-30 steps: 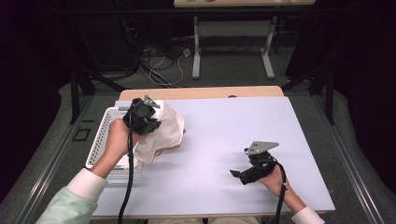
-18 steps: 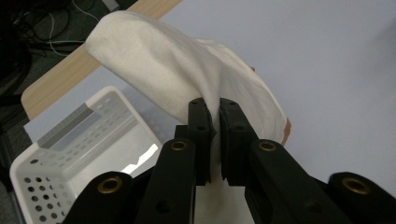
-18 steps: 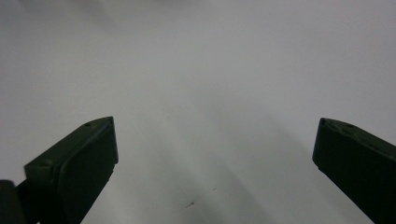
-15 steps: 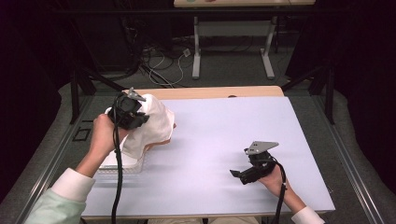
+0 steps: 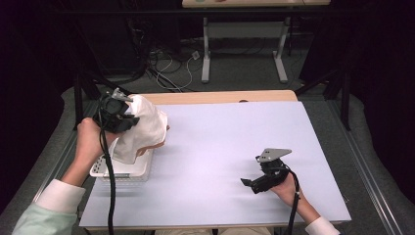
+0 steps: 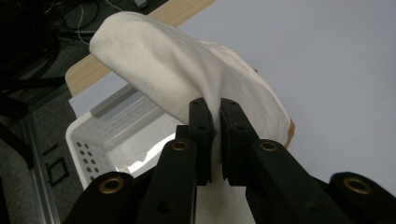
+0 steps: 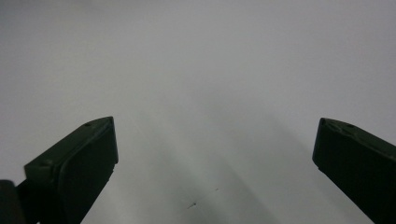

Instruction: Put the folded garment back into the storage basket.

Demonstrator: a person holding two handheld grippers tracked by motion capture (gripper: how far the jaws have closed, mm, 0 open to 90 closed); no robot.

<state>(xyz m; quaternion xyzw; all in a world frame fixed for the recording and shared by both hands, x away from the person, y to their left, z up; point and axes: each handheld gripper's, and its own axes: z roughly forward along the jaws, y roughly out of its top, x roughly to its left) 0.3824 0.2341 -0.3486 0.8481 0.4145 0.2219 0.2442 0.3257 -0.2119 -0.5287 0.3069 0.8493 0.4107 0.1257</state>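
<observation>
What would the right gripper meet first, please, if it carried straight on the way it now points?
Probably just the bare table top: the right gripper, its jaws wide apart, aims low across it, with nothing in between. In the high view it points left, well short of the basket.

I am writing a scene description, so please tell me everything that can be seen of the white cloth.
The white cloth looks like soft, matte, off-white fabric, plain and without print. It is bunched and draped, not flat. The left claw is shut on a pinched fold of it and holds it lifted, above the far end of the white perforated basket at the table's left edge. Its upper part arches like a hood; the rest hangs in loose folds toward the basket. Whether the lower end touches the basket cannot be told.
</observation>
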